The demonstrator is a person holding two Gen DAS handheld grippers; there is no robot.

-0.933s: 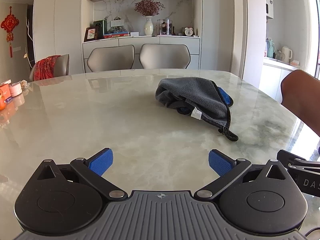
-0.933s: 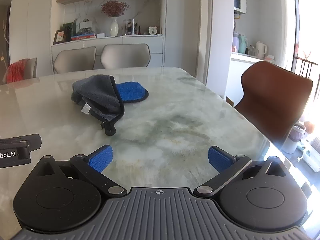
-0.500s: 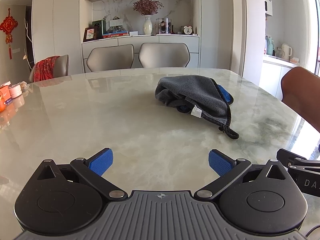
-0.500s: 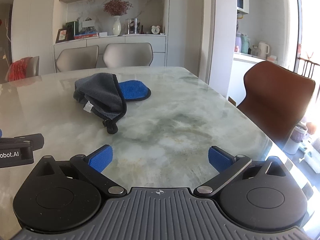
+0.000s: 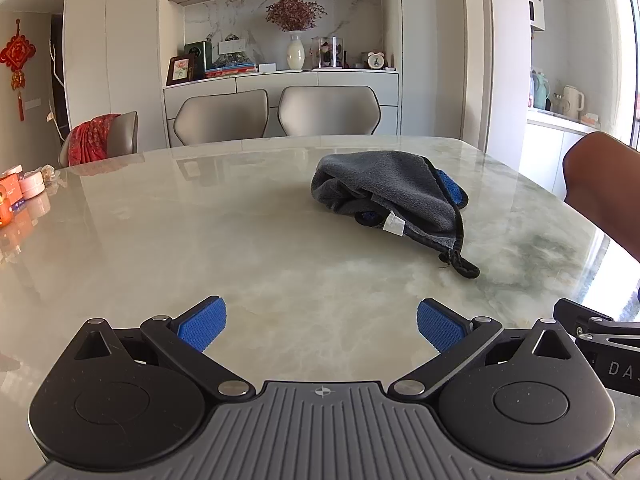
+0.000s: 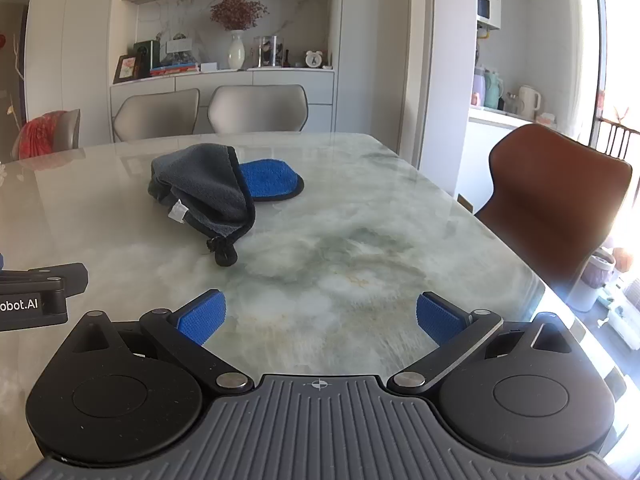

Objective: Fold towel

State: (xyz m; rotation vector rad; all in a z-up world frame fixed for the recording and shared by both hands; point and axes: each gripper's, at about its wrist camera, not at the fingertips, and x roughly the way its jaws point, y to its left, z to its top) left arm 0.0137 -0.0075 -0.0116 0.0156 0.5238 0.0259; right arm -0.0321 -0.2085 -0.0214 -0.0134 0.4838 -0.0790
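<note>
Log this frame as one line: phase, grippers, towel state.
phase: approach | left gripper: open, empty | right gripper: open, empty | towel: crumpled on table, untouched

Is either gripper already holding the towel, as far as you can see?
No, the left gripper and right gripper are open above the table, short of the crumpled towel.

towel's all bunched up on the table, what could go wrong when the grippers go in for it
The towel lies crumpled, grey side over blue, so its corners are hidden; an open gripper could pinch several layers and drag the heap instead of spreading it. The black hanging loop trails toward both grippers and might snag a finger. The marble table looks glossy, so the towel may slide when pulled by the left gripper or right gripper.
</note>
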